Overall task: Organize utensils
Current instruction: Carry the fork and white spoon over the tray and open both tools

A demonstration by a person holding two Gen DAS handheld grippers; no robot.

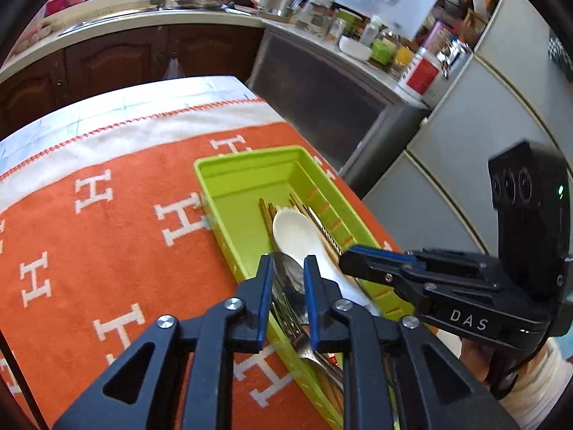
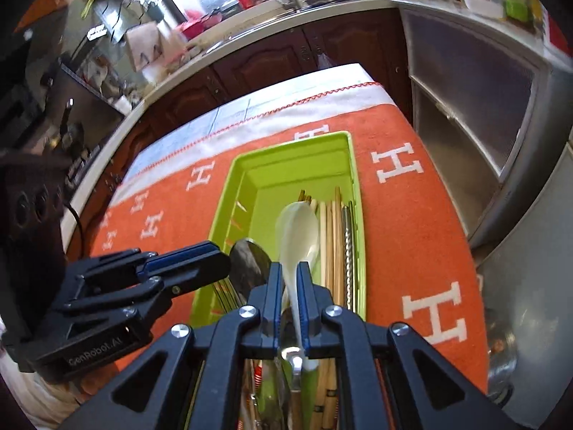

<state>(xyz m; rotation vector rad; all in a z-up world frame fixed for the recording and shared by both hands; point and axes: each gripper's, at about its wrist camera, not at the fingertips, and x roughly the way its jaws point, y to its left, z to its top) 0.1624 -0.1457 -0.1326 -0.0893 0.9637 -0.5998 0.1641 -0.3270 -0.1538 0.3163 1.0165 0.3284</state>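
Note:
A lime green utensil tray (image 1: pixel 247 157) (image 2: pixel 286 147) lies on an orange towel. In it are a white ceramic spoon (image 1: pixel 297 229) (image 2: pixel 297 229), a metal spoon (image 1: pixel 290 276) (image 2: pixel 249 261), wooden chopsticks (image 2: pixel 331 236) and metal sticks (image 2: pixel 346 251) along the right wall. My left gripper (image 1: pixel 287 268) (image 2: pixel 218 259) hovers over the metal spoon's bowl, jaws a little apart, the spoon showing in the gap. My right gripper (image 2: pixel 286 272) (image 1: pixel 345 261) straddles the white spoon's handle with narrow jaws; a slit shows beside the handle. More cutlery lies under both grippers at the tray's near end.
The orange towel (image 1: pixel 107 233) with white H letters covers the table, whose right edge (image 1: pixel 358 193) runs just beside the tray. Dark kitchen cabinets (image 1: pixel 125 57), a grey cabinet (image 2: pixel 465 107) and a fridge (image 1: pixel 465 125) stand beyond. A sleeve (image 1: pixel 530 387) shows behind the right gripper.

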